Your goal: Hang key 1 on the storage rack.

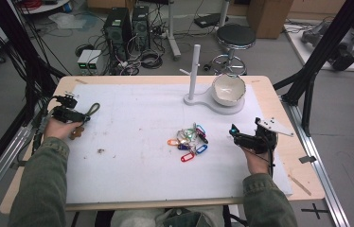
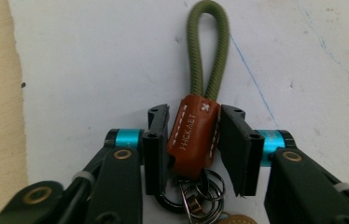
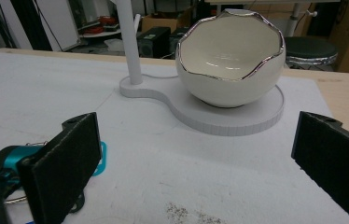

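L hand-held gripper [image 2: 193, 140] pinching brown leather keychain [image 2: 193, 136] – olive loop, R hand-held gripper [image 3: 196, 158] wide open, empty – eggshell bowl [image 3: 231, 56] ahead

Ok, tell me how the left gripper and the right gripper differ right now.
The left gripper has its jaws around a brown leather keychain with a green cord loop; the right gripper stands wide open with nothing between its jaws. The left sits at the table's left edge, the right near the bowl. Both have black padded jaws.
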Tool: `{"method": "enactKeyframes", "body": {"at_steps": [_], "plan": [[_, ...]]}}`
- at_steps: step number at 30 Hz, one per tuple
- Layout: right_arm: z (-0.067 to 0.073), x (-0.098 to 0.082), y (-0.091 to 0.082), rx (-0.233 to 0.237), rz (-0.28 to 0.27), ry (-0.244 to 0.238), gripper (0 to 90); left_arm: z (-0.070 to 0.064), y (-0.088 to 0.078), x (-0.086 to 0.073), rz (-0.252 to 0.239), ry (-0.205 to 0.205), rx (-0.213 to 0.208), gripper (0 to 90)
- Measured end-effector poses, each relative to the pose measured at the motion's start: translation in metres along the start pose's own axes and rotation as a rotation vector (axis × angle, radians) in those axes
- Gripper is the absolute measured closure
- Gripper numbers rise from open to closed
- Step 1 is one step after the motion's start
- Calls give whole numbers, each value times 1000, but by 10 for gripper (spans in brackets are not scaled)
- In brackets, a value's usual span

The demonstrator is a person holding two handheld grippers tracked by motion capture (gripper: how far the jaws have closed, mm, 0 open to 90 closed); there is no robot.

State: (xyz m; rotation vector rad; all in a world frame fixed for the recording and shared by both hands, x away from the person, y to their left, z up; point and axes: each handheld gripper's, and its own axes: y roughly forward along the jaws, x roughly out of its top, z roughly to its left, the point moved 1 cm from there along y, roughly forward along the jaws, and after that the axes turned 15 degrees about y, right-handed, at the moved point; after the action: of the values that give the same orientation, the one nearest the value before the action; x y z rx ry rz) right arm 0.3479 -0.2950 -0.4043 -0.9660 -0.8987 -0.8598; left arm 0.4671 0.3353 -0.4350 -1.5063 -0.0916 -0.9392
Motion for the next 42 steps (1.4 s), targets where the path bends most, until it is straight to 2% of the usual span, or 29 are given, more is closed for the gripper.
{"method": "enactKeyframes", "body": {"at_steps": [2,4,6,14,18,24,29,31,32,37,42], "plan": [[0,0,0,1,1,1,6,3,-1,-1,-2,-19,-21,699],[0,0,0,2,4,7,6,6,-2,-2,-11,-56,-48,705],[0,0,0,2,2,5,6,8,-3,-3,-8,-50,-45,722],[-1,0,0,8,3,15,6,7,-11,-1,-25,-70,-64,729],[-3,0,0,19,13,44,6,5,-19,1,-30,-73,-55,728],[-5,1,3,20,19,58,6,4,-30,4,-81,-102,-59,727],[-4,1,3,29,11,61,6,0,-37,7,-103,-98,-63,728],[-5,1,4,41,13,84,6,-1,-41,8,-120,-105,-63,728],[-5,1,4,44,11,87,6,-3,-46,10,-139,-117,-57,728],[-6,2,5,54,1,113,6,-7,-60,12,-181,-124,-53,728],[-8,2,5,32,-5,134,6,-12,-78,13,-224,-122,-41,728]]}}
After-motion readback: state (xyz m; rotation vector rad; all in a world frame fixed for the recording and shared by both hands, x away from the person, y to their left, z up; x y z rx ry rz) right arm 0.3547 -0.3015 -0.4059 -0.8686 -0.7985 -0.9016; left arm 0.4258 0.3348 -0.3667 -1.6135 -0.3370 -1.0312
